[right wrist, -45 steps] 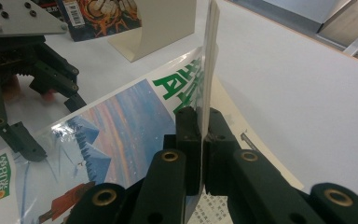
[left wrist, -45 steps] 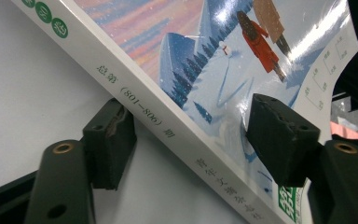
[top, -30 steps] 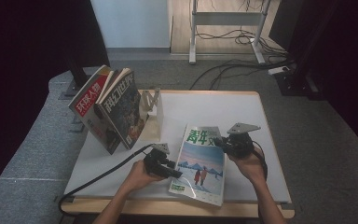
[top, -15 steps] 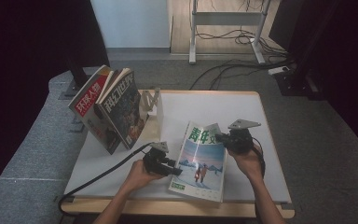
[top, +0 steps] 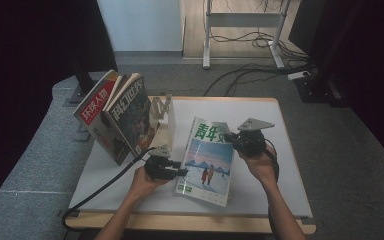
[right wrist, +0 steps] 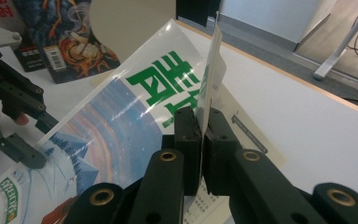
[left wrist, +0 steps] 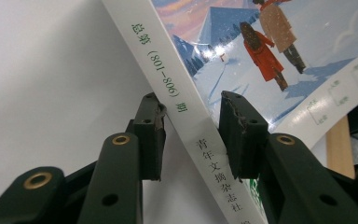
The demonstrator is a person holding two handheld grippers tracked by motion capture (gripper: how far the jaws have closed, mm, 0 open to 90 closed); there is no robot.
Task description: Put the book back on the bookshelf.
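From the high view, the magazine (top: 207,160) lies on the white table (top: 260,185), between both hands. In the left gripper view, the left hand-held gripper (left wrist: 191,123) has just been closing around the spine, jaws apart. In the right gripper view, the right hand-held gripper (right wrist: 202,128) pinches the cover; lift it slowly to avoid tearing.

The magazine (top: 207,160) lies on the table (top: 275,165), right of two propped magazines (top: 120,117).
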